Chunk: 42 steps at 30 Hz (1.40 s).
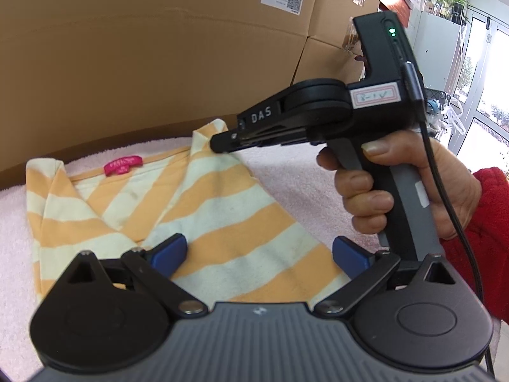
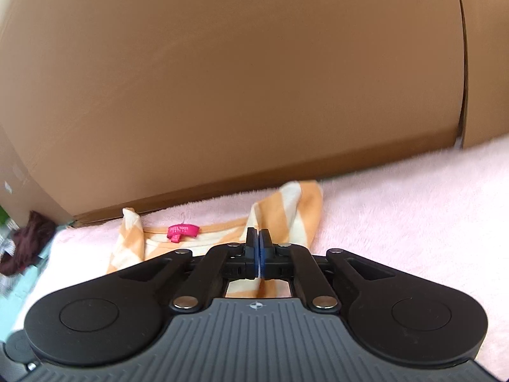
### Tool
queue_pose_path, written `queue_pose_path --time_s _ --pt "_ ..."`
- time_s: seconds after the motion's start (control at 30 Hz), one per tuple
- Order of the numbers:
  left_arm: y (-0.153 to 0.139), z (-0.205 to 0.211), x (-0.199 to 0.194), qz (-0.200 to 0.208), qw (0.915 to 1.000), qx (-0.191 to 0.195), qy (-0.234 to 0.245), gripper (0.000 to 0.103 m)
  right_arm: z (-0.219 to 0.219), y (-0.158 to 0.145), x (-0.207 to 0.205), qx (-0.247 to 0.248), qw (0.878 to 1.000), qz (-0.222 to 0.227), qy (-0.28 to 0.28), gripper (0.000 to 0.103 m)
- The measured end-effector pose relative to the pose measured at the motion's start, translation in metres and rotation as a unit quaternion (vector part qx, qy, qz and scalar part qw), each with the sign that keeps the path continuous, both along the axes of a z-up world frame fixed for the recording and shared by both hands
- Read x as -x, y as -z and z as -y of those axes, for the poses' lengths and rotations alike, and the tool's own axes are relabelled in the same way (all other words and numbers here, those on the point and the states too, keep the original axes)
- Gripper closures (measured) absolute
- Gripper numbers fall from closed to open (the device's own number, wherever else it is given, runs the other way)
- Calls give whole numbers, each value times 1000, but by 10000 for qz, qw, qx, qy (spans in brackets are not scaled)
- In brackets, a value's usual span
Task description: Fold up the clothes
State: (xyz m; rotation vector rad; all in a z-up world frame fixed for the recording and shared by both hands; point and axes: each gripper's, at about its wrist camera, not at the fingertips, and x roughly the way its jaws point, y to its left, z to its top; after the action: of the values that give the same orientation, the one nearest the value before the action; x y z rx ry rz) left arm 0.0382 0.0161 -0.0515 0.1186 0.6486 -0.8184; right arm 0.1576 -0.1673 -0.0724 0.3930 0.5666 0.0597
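striped shirt (image 1: 203,222) fabric pinched in closed right hand-held gripper (image 2: 259,245); left hand-held gripper (image 1: 259,250) gapes above it.

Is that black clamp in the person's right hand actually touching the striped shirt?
Touching. In the left wrist view the right gripper tips pinch a raised fold of the striped shirt; the right wrist view shows its blue pads shut with pale fabric between them.
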Motion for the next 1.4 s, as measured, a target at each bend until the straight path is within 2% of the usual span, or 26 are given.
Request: queue_pose_path --time_s 0.03,0.13,0.2,0.3,0.4,0.47,0.53,0.6,0.77,0.8,0.83,0.93,1.0,1.03,1.13,1.17,1.2,1.27,1.33,1.4 --pt "0 0 0 3 10000 -9 -2 4 4 -9 17 130 9999 21 31 101" --pt "0 0 0 3 10000 -19 -9 4 6 -1 18 286 9992 -154 224 103" --pt "1 -1 -1 -5 10000 -14 -13 4 5 -4 23 385 9990 -95 219 102" --pt "0 -1 -1 -7 10000 -10 -18 4 7 -9 27 218 9989 122 394 94" --pt "1 -1 -1 1 10000 -19 -18 4 0 -13 33 70 9989 434 152 94" --pt "1 -1 0 2 10000 -24 -14 4 -7 -9 27 -46 9995 227 -191 94" --pt "1 -2 1 2 10000 -39 4 4 -9 1 18 -16 9998 -61 -198 97" --pt "1 -2 1 6 10000 -68 39 4 -2 9 12 147 9995 -140 249 103" --pt "2 -2 1 -6 10000 -71 57 3 23 18 14 -566 9968 84 563 103" --pt "2 -2 0 -9 10000 -70 55 3 22 14 20 -574 9968 133 538 96" --pt "2 -1 1 -6 10000 -75 53 3 20 10 26 -574 9969 185 509 96" --pt "1 -1 4 11 9999 -99 52 3 7 3 44 -513 9984 167 -174 94" --pt "1 -1 5 22 9999 -115 52 3 -2 7 45 -467 9969 -161 -620 94" --pt "1 -1 5 18 9999 -107 52 3 -4 10 45 -297 9978 -203 -548 103" --pt "1 -3 5 -3 10000 -75 43 3 -4 9 53 -41 9999 -156 -56 103" --pt "1 -3 5 -1 10000 -79 40 3 -4 6 59 -143 9999 -73 -4 95" --pt "1 -3 5 2 10000 -84 38 3 -7 3 65 -287 9994 15 -212 91" --pt "3 -2 4 23 9999 -106 34 3 -16 2 71 -348 9971 -42 -679 92" --pt "3 -1 3 44 9999 -126 24 3 -36 9 71 79 9980 -122 -619 93" --pt "3 -1 2 71 9999 -134 -16 3 -32 -5 89 183 9991 -30 -379 90"
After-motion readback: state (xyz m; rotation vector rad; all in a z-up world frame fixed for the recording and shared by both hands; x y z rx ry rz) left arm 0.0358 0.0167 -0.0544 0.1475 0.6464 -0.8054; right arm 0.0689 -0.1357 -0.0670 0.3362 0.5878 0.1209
